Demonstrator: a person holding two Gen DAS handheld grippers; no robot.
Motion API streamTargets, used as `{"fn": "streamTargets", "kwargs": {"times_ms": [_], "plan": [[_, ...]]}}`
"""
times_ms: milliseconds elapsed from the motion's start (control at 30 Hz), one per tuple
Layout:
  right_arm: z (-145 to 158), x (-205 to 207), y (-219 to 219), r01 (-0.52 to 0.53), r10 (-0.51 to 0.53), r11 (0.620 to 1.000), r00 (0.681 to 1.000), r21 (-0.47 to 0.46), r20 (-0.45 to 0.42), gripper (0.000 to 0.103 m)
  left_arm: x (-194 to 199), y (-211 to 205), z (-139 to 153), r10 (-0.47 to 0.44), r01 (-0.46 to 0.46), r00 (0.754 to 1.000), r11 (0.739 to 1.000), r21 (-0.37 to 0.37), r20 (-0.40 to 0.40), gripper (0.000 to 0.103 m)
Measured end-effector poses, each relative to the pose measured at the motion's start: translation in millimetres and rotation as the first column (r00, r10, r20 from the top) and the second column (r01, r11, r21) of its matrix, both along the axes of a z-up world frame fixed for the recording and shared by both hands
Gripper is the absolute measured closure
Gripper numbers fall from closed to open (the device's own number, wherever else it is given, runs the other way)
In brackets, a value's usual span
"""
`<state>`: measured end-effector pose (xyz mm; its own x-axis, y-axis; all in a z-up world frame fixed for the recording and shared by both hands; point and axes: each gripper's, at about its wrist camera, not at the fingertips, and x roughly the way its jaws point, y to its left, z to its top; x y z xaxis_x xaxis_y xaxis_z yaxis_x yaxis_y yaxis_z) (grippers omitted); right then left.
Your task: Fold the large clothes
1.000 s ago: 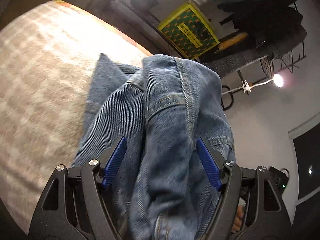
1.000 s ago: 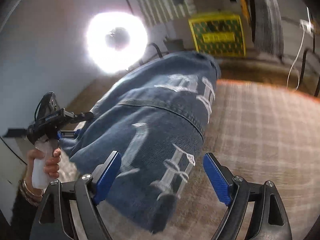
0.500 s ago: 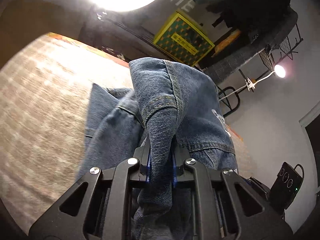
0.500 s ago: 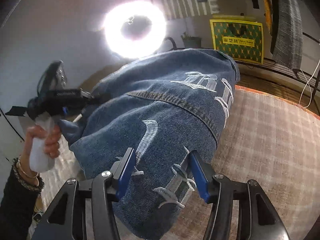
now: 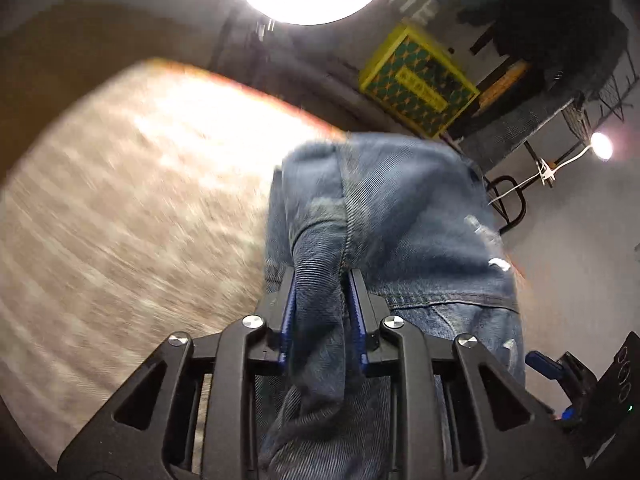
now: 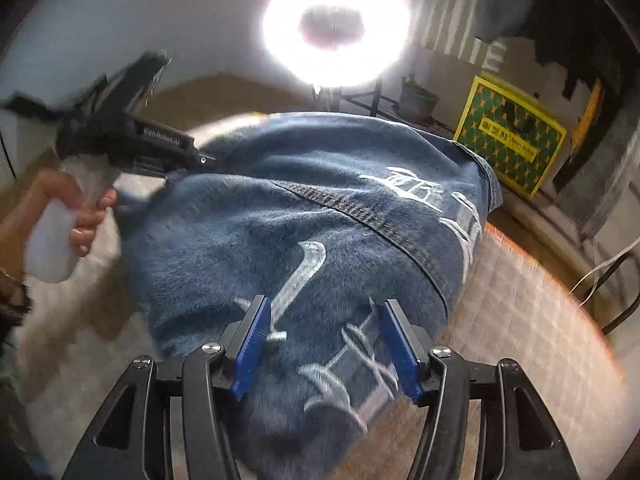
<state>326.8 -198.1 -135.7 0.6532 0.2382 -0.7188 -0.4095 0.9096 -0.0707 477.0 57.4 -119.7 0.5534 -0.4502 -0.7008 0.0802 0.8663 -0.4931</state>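
Observation:
A blue denim jacket [image 6: 320, 216] with white embroidered lettering hangs lifted above a beige checked surface [image 5: 120, 208]. My left gripper [image 5: 322, 312] is shut on a thick fold of the jacket [image 5: 384, 216], its blue pads pressing the denim from both sides. My right gripper [image 6: 326, 346] has its blue pads partly closed around a bulk of the jacket's lettered back; a wide gap still shows between them. The left gripper also shows in the right wrist view [image 6: 160, 152], held in a hand at the jacket's far left edge. Both views are motion-blurred.
A bright ring light [image 6: 334, 28] stands beyond the surface's far edge. A yellow-and-green box [image 6: 512, 144] sits at the back right, beside a rack of dark clothes [image 5: 560, 24]. A small lamp [image 5: 600, 146] glows at the right. The surface has an orange rim [image 6: 552, 272].
My left gripper closed on a fold of the jacket and stays clamped. My right gripper's pads narrowed around the jacket. The jacket rose higher off the surface as both views tilted up.

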Motion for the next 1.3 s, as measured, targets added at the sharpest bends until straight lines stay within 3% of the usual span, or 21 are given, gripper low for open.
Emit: {"fn": "streamTargets", "kwargs": {"times_ms": [67,200,300,367,467,500,633,700,767,800,833,967,1000,1067,1167,1300], "plan": [[5.3,-15.1,-8.1,-0.022,0.020,0.999,0.999,0.032,0.035,0.048,-14.4,4.3,20.8,-0.012,0.011,0.999,1.000,0.006,0.045,0.080],[-3.0,-36.0,-3.9,-0.062,0.061,0.998,0.997,0.023,0.047,0.051,-41.6,-0.9,35.8,-0.075,0.075,0.994,0.997,0.011,0.083,0.080],[-19.0,-33.0,0.2,-0.062,0.062,0.998,0.998,-0.023,0.022,0.054,-49.4,-15.8,19.9,-0.123,0.118,0.991,0.989,0.084,0.056,0.080],[-24.7,-35.7,-3.0,-0.060,0.060,0.998,0.998,-0.007,0.015,0.053,-45.5,-16.3,-1.9,-0.085,0.080,0.996,0.982,0.171,0.019,0.080],[-33.5,-37.1,-8.0,-0.056,0.056,0.998,0.998,0.010,0.021,0.053,-33.6,-9.9,-40.8,-0.060,0.065,0.997,0.989,0.130,-0.045,0.072],[-37.4,-38.7,-7.4,-0.058,0.058,0.998,0.998,0.005,0.030,0.052,-33.5,-10.0,-46.7,-0.061,0.064,0.998,0.990,0.124,-0.033,0.070],[-37.5,-39.8,-6.5,-0.050,0.050,0.999,0.998,-0.003,0.030,0.052,-37.4,-11.2,-37.3,-0.066,0.065,0.998,0.986,0.153,0.000,0.070],[-28.8,-42.6,-10.7,-0.049,0.048,0.999,0.998,0.022,0.031,0.045,-40.0,-4.1,-25.2,-0.048,0.045,0.999,0.988,0.145,0.011,0.061],[-15.7,-51.6,-21.2,-0.050,0.046,0.997,0.997,0.066,0.068,0.028,-42.5,7.9,-15.6,-0.039,0.036,0.999,0.994,0.102,0.020,0.045],[-10.1,-55.6,-26.8,-0.056,0.049,0.994,0.995,0.088,0.088,0.016,-41.5,17.1,-10.6,-0.043,0.042,0.999,0.997,0.057,0.014,0.027],[-5.0,-57.7,-32.3,-0.066,0.055,0.991,0.994,0.115,0.097,0.009,-40.5,25.5,-7.0,-0.034,0.034,0.999,0.999,0.019,0.011,0.021],[7.1,-49.6,-53.1,-0.035,0.019,0.984,0.996,0.176,0.093,0.007,-21.0,51.3,-5.5,-0.019,0.014,0.999,0.983,-0.181,-0.026,0.018],[9.5,-45.2,-59.9,-0.014,-0.003,0.979,0.996,0.203,0.087,0.007,-13.2,56.3,-11.2,-0.032,0.016,0.997,0.970,-0.243,-0.064,0.018],[12.7,-36.5,-75.5,0.014,-0.032,0.953,0.998,0.302,0.054,0.007,-5.5,64.2,-20.3,-0.010,-0.026,0.993,0.953,-0.301,-0.117,0.018],[18.0,-30.5,-92.1,0.067,-0.077,0.919,0.997,0.389,0.009,0.007,-12.8,74.2,-18.6,0.007,-0.044,0.993,0.951,-0.307,-0.121,0.018],[51.8,-32.1,-106.1,0.157,-0.183,0.930,0.982,0.332,0.048,0.007,-26.7,83.0,8.5,0.033,-0.054,0.996,0.958,-0.282,-0.081,0.018]]}}
